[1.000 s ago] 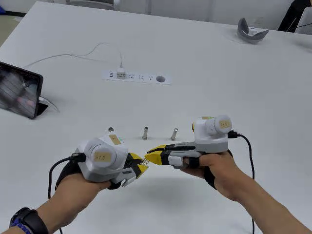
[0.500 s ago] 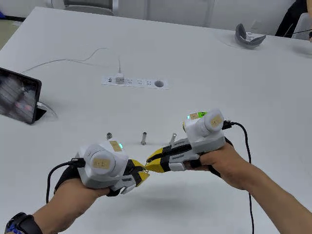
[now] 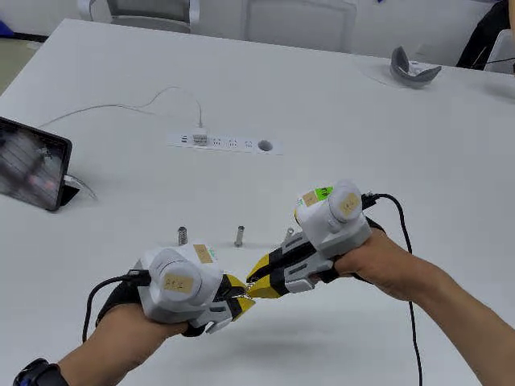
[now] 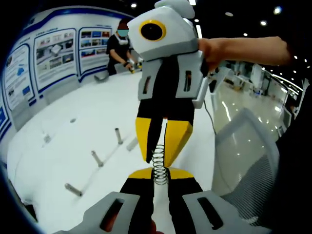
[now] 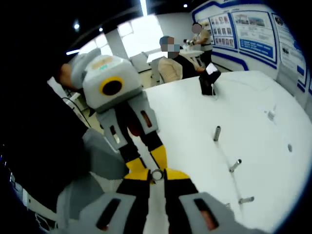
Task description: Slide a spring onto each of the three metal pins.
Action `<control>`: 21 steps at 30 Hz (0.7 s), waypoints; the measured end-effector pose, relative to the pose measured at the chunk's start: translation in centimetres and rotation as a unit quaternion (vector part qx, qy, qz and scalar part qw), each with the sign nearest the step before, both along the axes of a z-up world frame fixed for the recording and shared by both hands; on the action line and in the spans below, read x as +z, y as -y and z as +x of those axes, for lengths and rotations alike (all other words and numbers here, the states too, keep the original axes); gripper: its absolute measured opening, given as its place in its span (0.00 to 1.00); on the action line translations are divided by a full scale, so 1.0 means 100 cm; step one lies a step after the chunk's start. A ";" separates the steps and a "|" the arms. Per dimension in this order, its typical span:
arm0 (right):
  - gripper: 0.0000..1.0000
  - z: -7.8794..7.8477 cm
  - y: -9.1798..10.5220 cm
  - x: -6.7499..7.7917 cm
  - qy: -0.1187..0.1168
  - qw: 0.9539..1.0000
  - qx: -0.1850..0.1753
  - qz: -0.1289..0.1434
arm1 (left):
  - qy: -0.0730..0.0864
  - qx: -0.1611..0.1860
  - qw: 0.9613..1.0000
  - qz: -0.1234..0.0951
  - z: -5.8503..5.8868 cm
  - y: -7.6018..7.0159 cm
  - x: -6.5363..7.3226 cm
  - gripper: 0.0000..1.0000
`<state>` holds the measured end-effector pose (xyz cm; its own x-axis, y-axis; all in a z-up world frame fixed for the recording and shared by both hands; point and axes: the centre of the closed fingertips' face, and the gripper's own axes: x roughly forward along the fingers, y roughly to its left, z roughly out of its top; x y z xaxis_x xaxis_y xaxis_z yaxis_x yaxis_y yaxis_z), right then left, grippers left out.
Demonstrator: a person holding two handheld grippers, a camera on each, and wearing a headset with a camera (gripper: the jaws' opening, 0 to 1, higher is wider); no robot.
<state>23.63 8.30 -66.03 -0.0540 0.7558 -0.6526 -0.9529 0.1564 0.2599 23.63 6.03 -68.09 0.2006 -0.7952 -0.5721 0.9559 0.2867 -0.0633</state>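
Observation:
A small metal spring point(image 4: 158, 165) is pinched between the tips of both grippers, held above the white table point(image 3: 362, 137). My left gripper point(image 3: 240, 299) is shut on its near end, as the left gripper view point(image 4: 158, 176) shows. My right gripper point(image 3: 256, 283) slants down from the right and is shut on the other end point(image 5: 156, 175), where the coil appears as a ring point(image 5: 156, 174). Three upright metal pins point(image 3: 183, 236) point(image 3: 239, 236) point(image 3: 290, 234) stand in a row just beyond the grippers. The leftmost pin looks ribbed, like a coil around it.
A white power strip point(image 3: 225, 143) with a plugged cable lies farther back. A dark tablet point(image 3: 30, 163) leans at the left edge. A grey curved object point(image 3: 414, 67) rests at the far right. People sit at the table's far end point(image 5: 170, 61).
The right gripper has tilted from level to pointing down and left, and its tips have closed in on the left gripper's tips. The head camera has shifted a little.

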 end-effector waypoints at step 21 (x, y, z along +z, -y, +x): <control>0.12 -0.011 0.003 -0.010 -0.002 0.999 0.034 -0.015 | -0.005 -0.018 1.000 0.008 -0.009 0.001 -0.001 0.09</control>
<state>22.50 8.04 -67.01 -0.1067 0.7310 -0.6740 -0.9605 0.0994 0.2598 22.73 5.94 -68.18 0.1666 -0.7923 -0.5869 0.9648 0.2538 -0.0688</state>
